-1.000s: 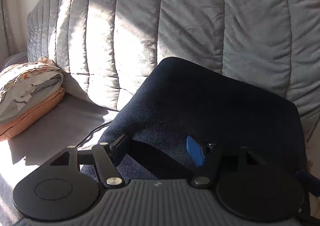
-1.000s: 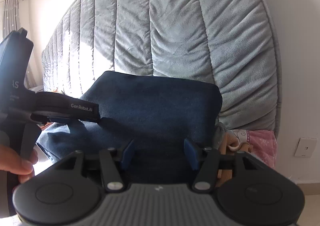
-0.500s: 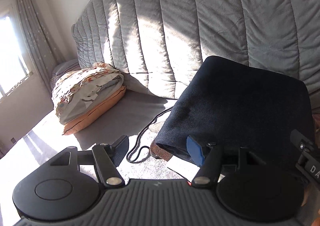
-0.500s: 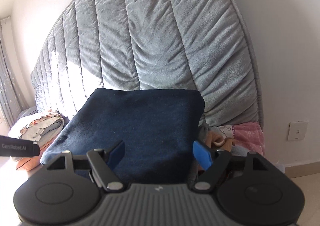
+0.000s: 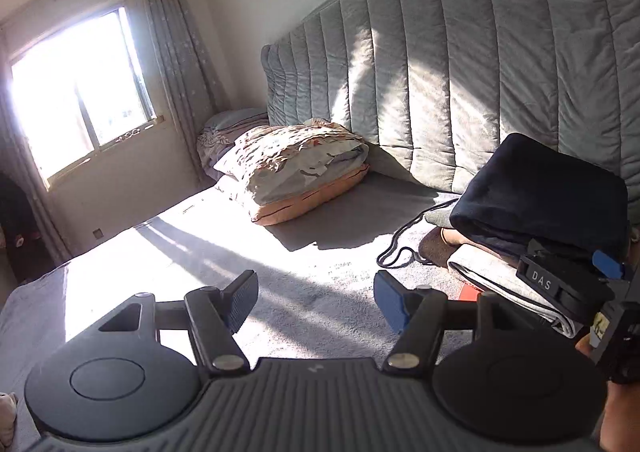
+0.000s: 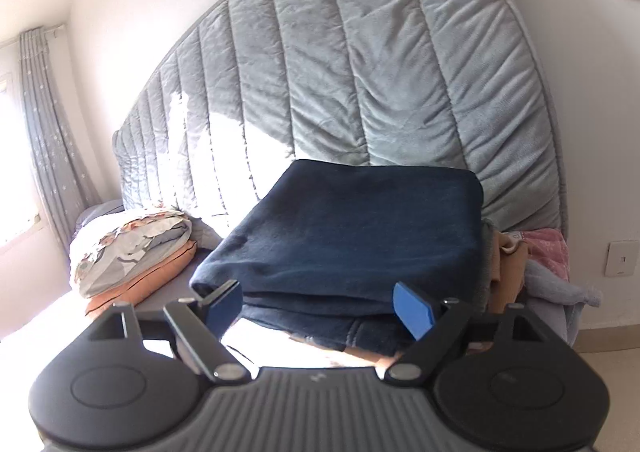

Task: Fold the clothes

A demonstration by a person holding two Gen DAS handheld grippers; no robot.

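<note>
Your left claw (image 5: pixel 316 302) open and empty over the grey bed (image 5: pixel 320 276), your right claw (image 6: pixel 318 306) just widened, empty, before the folded navy fleece garment (image 6: pixel 352 228) topping the pile

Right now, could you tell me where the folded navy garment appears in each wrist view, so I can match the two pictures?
Left wrist view: the folded navy garment sits at the right edge, topping a stack of clothes, right of the open left gripper.
Right wrist view: it fills the centre, just beyond the open right gripper.
Shared landmark: the grey quilted headboard rises behind it in both.
</note>
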